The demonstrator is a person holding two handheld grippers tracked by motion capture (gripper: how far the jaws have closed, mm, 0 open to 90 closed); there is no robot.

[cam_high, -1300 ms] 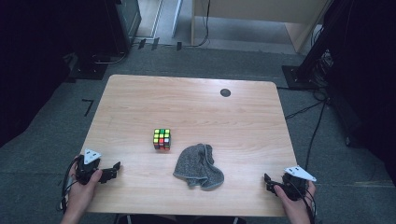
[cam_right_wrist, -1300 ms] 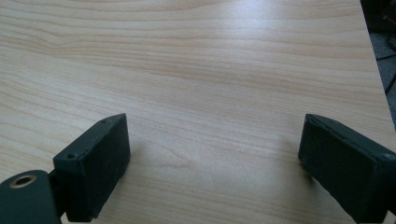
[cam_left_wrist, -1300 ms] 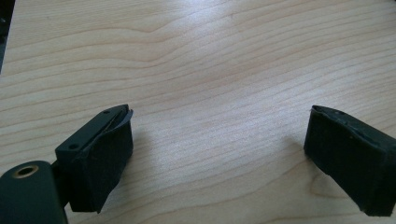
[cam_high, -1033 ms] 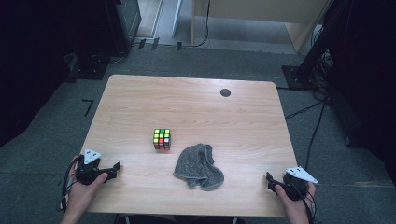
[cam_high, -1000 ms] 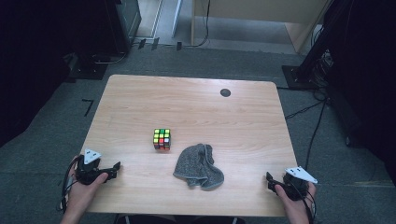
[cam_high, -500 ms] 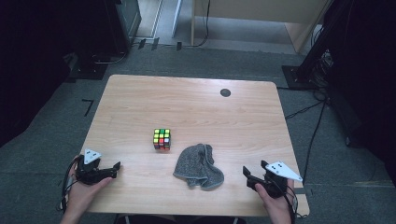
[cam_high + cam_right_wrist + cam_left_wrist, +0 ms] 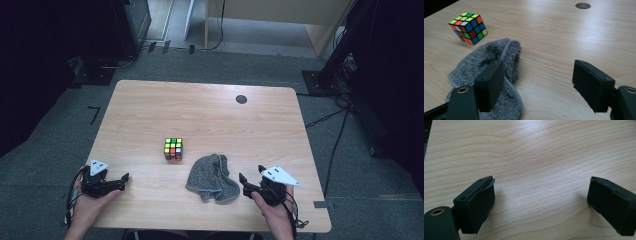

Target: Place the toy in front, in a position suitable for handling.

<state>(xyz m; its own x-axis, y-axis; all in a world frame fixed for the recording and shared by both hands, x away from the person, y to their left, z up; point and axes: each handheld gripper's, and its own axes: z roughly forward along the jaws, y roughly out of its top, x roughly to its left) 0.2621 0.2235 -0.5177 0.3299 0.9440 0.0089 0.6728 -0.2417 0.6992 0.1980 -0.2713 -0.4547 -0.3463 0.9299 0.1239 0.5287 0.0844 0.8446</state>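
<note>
Black-jawed, the right gripper (image 7: 243,182) stands open just beside the crumpled grey knitted cloth (image 7: 212,178), its jaws having just narrowed a little with nothing between them. Wide open over bare light wooden table (image 7: 210,112), the left gripper (image 7: 124,180) holds nothing. A multicoloured puzzle cube (image 7: 173,149) sits near the cloth.

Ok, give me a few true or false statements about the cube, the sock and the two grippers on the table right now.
1. The cube sits on the sock. False: it stands apart on the bare table.
2. The right gripper is open, near the sock's edge. True.
3. The left gripper holds the cube. False: its jaws are open, with bare wood between them.
4. The sock lies crumpled, not flat. True.
5. A round hole is in the table's far side. True.
</note>
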